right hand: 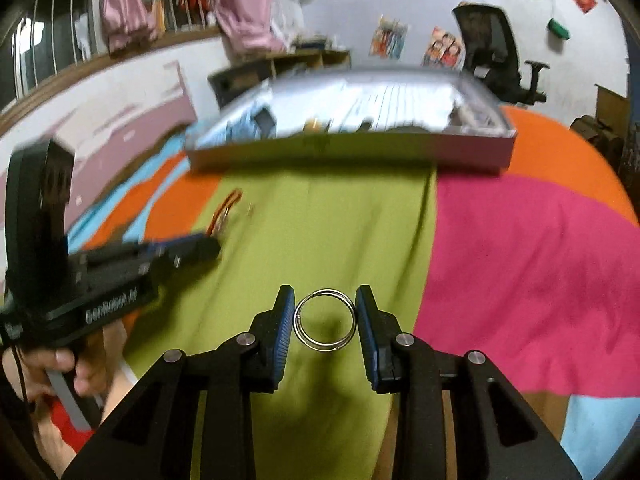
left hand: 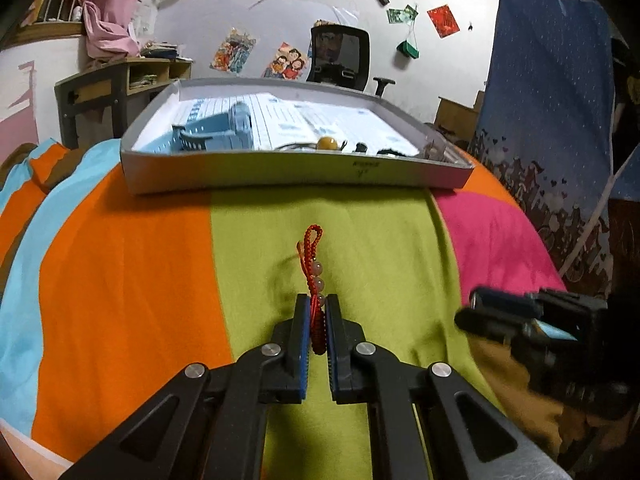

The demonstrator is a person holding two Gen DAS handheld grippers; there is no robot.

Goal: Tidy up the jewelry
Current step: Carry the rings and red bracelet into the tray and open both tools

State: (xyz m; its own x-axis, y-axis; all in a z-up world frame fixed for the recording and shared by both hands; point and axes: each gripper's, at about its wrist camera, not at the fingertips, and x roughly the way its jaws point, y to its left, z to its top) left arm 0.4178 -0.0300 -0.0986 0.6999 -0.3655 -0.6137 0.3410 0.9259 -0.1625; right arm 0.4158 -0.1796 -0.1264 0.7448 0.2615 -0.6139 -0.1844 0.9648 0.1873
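Two pieces are in hand. Left wrist view: the left gripper (left hand: 317, 312) has its jaws clamped on a red cord bracelet (left hand: 315, 280) above the striped bedspread (left hand: 132, 272), pointing toward the far grey tray (left hand: 280, 174), presumably its destination. Right wrist view: the right gripper (right hand: 325, 316) has its jaws pressing a silver ring (right hand: 325, 318), seemingly gripped.

Open cloth, tray ahead

The striped bedspread (left hand: 140, 280) lies bare up to the grey tray (left hand: 280, 172), whose front wall bars the way; the right gripper (left hand: 480, 312) crowds one side.
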